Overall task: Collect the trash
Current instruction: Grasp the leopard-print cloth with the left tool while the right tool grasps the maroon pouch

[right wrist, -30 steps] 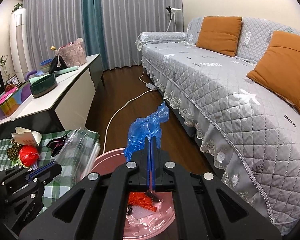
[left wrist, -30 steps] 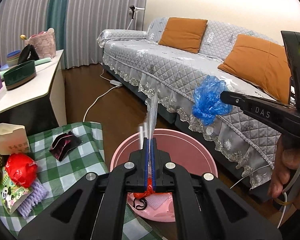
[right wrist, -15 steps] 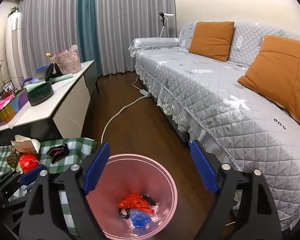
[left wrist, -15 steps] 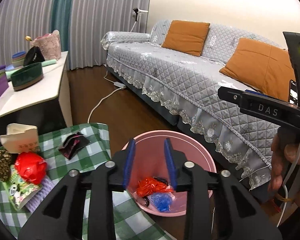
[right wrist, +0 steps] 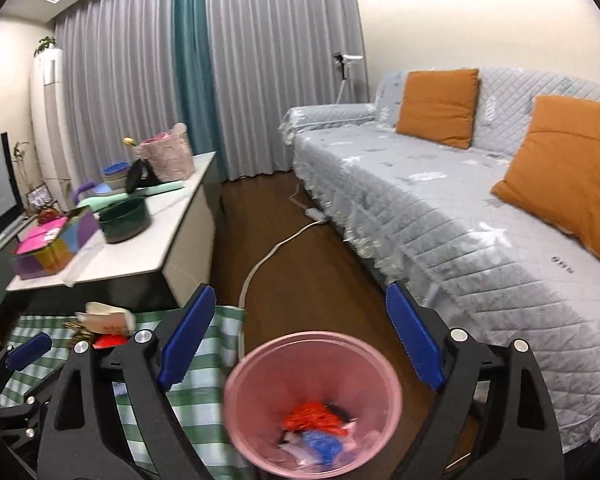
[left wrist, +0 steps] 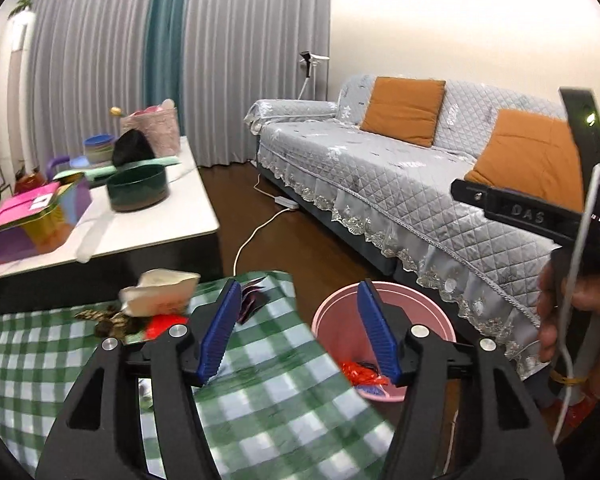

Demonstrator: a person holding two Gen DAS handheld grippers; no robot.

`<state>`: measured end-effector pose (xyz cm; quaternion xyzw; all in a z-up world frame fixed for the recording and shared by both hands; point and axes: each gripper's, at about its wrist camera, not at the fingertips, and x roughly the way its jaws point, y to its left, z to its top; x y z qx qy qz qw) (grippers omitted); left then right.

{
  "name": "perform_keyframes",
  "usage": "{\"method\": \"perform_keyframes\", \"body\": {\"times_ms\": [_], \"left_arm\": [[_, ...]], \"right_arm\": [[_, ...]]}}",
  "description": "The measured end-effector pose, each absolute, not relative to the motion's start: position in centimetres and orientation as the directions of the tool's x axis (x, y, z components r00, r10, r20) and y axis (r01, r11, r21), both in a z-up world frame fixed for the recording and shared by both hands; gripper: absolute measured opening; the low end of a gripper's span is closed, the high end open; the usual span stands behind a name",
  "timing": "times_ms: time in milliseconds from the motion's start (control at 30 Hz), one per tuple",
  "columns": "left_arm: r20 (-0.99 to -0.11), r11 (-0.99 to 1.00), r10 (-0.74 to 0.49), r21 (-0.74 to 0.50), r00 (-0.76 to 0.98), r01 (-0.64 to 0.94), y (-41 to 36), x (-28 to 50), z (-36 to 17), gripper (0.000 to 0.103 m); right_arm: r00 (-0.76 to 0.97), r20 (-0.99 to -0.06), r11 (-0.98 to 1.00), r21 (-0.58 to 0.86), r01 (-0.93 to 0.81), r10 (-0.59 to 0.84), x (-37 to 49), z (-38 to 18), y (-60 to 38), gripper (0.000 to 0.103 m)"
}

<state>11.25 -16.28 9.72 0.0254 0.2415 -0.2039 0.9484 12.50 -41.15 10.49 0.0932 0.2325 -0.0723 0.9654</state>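
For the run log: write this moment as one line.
left gripper: open, just opening, empty | right gripper: open, empty, above pink bin | blue bag: in bin | red wrapper: on checked cloth

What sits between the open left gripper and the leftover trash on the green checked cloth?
Nothing visible does. The left gripper is open and empty, its jaws having just opened, above the green checked cloth. The red crumpled wrapper and beige paper carton lie just beyond it, unobstructed.

Only legible txt: "DAS" on right tongs point(left wrist: 466, 196) arm.
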Motion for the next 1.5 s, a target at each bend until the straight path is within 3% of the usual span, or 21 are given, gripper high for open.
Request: {"method": "perform_keyframes", "body": {"times_ms": [267,333,400,467,567,633,867,1200,1300,1433,1500], "left_arm": [[-0.451,0.950,-0.305,-0.079,0.839,0.303,-8.4,9.9,12.8,0.059],[-0.443,0.957,-0.286,-0.088,0.850,0.276,-6.3,10.0,13.3,0.050],[-0.450,0.965,-0.258,-0.086,0.855,0.246,-4.4,10.5,13.6,0.037],[-0.460,0.970,-0.241,-0.086,0.854,0.227,-2.9,10.9,13.7,0.022],[-0.469,0.978,-0.207,-0.074,0.859,0.195,-1.0,11.9,13.6,0.018],[-0.468,0.982,-0.186,-0.090,0.864,0.163,0.2,12.8,12.9,0.018],[-0.509,0.984,-0.143,-0.169,0.849,0.064,1.6,15.0,8.1,0.018],[-0.563,0.988,-0.136,-0.141,0.815,0.067,-0.4,18.0,3.4,0.018],[-0.567,0.990,-0.125,-0.122,0.814,0.066,-1.0,18.6,2.5,0.019],[-0.575,0.994,-0.092,-0.107,0.813,0.037,-1.1,19.6,1.1,0.031],[-0.584,0.993,-0.085,-0.120,0.807,0.018,-0.8,20.0,0.4,0.032]], "right_arm": [[0.906,-0.424,0.981,0.177,0.073,0.009,13.5,12.5,-35.6,0.086],[0.906,-0.423,0.984,0.173,0.048,0.030,13.8,12.5,-34.3,0.083],[0.901,-0.430,0.983,0.184,0.020,0.062,14.4,12.4,-33.3,0.074],[0.900,-0.424,0.983,0.183,-0.023,0.100,15.2,12.4,-32.2,0.056],[0.893,-0.425,0.979,0.189,-0.071,0.147,16.3,11.9,-31.2,0.034],[0.884,-0.439,0.976,0.203,-0.078,0.162,17.3,11.2,-30.7,0.031],[0.850,-0.496,0.971,0.229,-0.069,0.177,20.4,8.3,-29.9,0.031],[0.795,-0.585,0.973,0.231,-0.025,0.159,23.8,3.3,-30.2,0.032],[0.770,-0.612,0.966,0.257,-0.026,0.183,25.1,1.7,-29.9,0.036],[0.730,-0.646,0.956,0.290,-0.036,0.223,26.9,-0.1,-28.5,0.046],[0.716,-0.659,0.954,0.296,-0.037,0.233,27.7,-0.7,-27.7,0.048]]}}
